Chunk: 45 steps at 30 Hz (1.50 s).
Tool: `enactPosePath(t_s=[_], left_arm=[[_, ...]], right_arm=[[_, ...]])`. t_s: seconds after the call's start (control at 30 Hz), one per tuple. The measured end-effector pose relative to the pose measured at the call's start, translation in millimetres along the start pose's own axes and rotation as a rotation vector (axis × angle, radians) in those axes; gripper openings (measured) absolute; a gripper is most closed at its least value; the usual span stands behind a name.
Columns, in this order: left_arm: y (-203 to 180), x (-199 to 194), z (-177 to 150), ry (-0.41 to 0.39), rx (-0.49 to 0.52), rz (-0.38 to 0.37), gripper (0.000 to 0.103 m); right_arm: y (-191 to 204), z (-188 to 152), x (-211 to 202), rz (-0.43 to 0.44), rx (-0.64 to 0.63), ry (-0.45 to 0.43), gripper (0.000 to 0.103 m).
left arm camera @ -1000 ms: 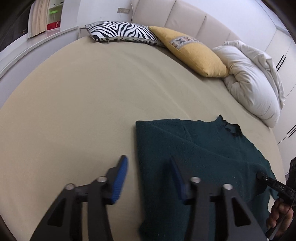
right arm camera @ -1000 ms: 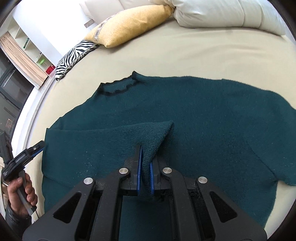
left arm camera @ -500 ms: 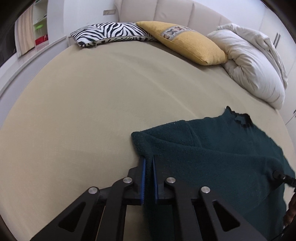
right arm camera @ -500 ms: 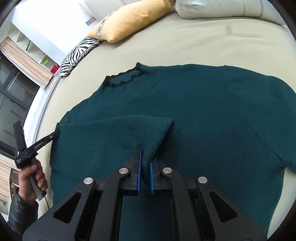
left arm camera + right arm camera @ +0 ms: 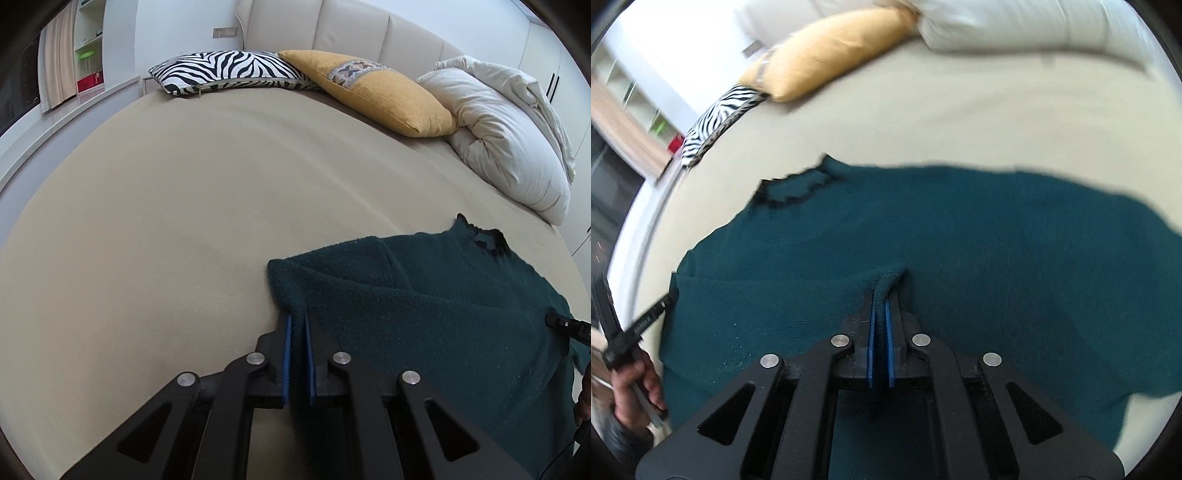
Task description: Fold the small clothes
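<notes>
A dark teal knit sweater lies on the beige bed, its black-trimmed neck toward the pillows. It also shows in the right wrist view. My left gripper is shut on the sweater's folded left edge. My right gripper is shut on a raised fold of the sweater near its middle. The left gripper also shows at the left edge of the right wrist view, held by a hand.
A zebra pillow, a yellow pillow and a rolled white duvet lie along the headboard. A shelf with a curtain stands at far left. Bare sheet spreads left of the sweater.
My left gripper closed on the sweater's left edge, having been open a second ago. My right gripper keeps its fold and has moved; its view is now blurred.
</notes>
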<state>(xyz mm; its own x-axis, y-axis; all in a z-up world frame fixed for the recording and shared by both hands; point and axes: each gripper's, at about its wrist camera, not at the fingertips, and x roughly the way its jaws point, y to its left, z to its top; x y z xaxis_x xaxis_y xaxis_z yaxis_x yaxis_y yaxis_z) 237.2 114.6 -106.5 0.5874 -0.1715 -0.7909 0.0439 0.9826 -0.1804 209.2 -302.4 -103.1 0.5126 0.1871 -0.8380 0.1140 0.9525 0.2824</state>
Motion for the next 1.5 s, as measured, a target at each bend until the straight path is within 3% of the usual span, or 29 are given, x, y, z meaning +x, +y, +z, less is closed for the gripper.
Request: enactPosePath(t_s=[0.3, 0.47, 0.53, 0.63, 0.7, 0.73, 0.77, 0.87, 0.97, 1.1, 1.17, 1.2, 1.27, 1.4, 1.5], left_arm=[[6.1, -9.2, -8.9, -0.06, -0.056, -0.016, 0.007], [5.3, -7.9, -9.8, -0.061, -0.047, -0.011, 0.008], [4.7, -3.0, -9.5, -0.045, -0.039, -0.001, 0.008], [3.3, -2.9, -8.0, -0.039, -0.028, 0.01, 0.011], [4.1, -5.7, -6.9, -0.038, -0.032, 0.013, 0.013], [5.0, -9.9, -6.1, -0.043, -0.038, 0.018, 0.016], [6.1, -14.9, -5.5, -0.051, -0.043, 0.024, 0.016], [7.3, -35.9, -2.5, -0.091, -0.055, 0.034, 0.016], [-2.2, -56.5, -3.9, -0.115, -0.038, 0.007, 0.016], [-40.3, -54.7, -25.2, -0.071, 0.12, 0.034, 0.017], [-42.0, -27.9, -38.1, 0.029, 0.154, 0.095, 0.018], [-37.9, -23.7, -42.0, 0.025, 0.146, 0.087, 0.019], [-34.6, -24.3, -42.3, 0.01, 0.16, 0.118, 0.019], [-33.1, -25.9, -42.8, 0.01, 0.172, 0.15, 0.017], [-31.0, -29.6, -41.6, 0.004, 0.147, 0.141, 0.017]], right_arm=[[19.6, 1.2, -38.7, 0.009, -0.076, -0.141, 0.003], [-7.8, 9.2, -7.8, -0.047, -0.04, -0.086, 0.003], [-26.5, 4.7, 22.4, -0.064, 0.002, 0.012, 0.002], [-40.9, -0.3, 20.3, -0.009, 0.065, -0.023, 0.0], [-37.4, -0.2, 9.6, -0.034, 0.063, -0.031, 0.0], [-36.6, -0.4, 6.5, -0.052, 0.062, -0.037, 0.008], [-34.6, -1.2, -4.2, -0.062, 0.071, -0.058, 0.008], [-27.1, -4.3, -27.6, -0.001, 0.098, -0.106, 0.009], [-0.7, -6.3, -38.3, 0.065, 0.039, -0.125, 0.01], [24.4, -17.4, -11.8, 0.104, -0.019, -0.039, 0.018], [14.0, -27.7, 11.9, 0.106, 0.016, 0.025, 0.019], [3.7, -31.9, 10.8, 0.167, 0.042, -0.018, 0.018], [-11.6, -35.4, 2.9, 0.2, 0.098, -0.036, 0.017], [-35.2, -44.9, -22.9, 0.075, 0.138, -0.043, 0.02], [-71.1, -66.4, -60.9, 0.108, 0.237, -0.085, 0.022]])
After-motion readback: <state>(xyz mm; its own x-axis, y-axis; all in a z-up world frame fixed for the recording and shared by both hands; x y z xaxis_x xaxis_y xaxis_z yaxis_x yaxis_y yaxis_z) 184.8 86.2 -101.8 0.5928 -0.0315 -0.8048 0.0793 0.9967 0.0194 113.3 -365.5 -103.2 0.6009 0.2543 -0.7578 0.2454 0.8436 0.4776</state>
